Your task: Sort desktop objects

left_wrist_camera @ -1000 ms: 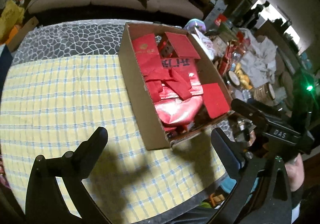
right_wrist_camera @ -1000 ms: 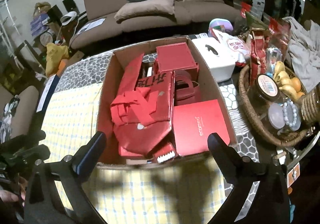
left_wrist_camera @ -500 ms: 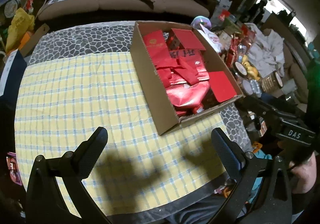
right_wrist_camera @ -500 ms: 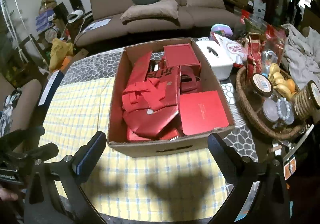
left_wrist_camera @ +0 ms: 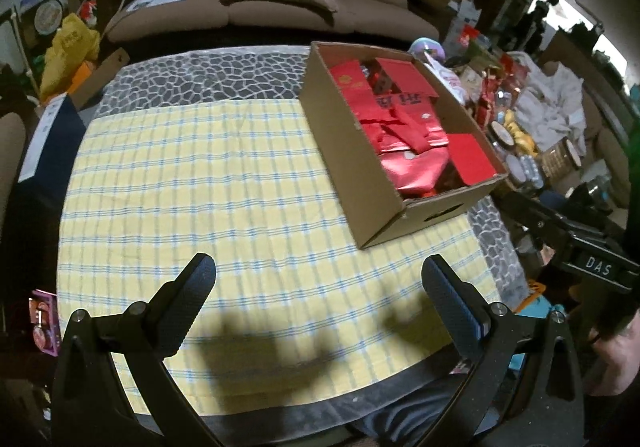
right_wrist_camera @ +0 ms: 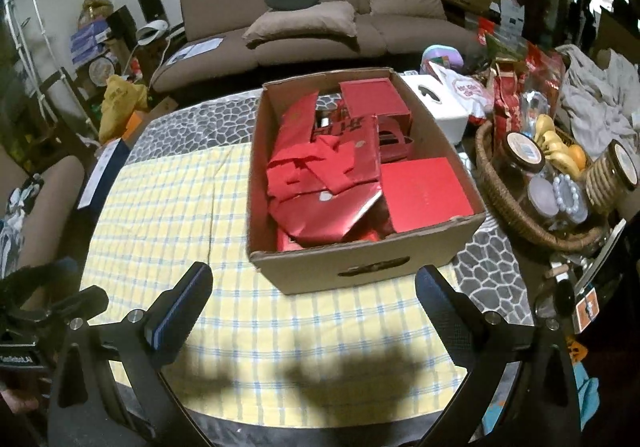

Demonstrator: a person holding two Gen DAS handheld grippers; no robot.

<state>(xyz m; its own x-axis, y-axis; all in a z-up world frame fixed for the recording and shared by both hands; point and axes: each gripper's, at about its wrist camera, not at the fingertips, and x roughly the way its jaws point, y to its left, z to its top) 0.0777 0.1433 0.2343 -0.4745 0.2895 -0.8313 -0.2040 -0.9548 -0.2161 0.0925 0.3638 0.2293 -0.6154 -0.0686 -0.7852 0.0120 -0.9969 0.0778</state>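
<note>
A: Right wrist view: yellow checked cloth [right_wrist_camera: 168,207] is bare on its open stretch, cardboard box [right_wrist_camera: 360,183] sits on its right part, full of red stuff. Looks like sorting is done or close to it

B: What's in the box?

A: Red gift bag [right_wrist_camera: 324,183] across the middle, flat red box [right_wrist_camera: 424,193] at the near right corner, smaller red box [right_wrist_camera: 374,101] at the far end. Wicker basket [right_wrist_camera: 516,215] with jars sits just right of the box; can't tell if it's part of the job

B: Anything left loose?

A: Nothing loose on the cloth in either view

B: Grippers?

A: Both hover above the near edge of the cloth, short of the box, touching nothing. Right gripper [right_wrist_camera: 314,287] fingers spread wide, empty. Left gripper [left_wrist_camera: 318,279] same, wide apart, empty, aimed at the bare cloth left of the box
</note>
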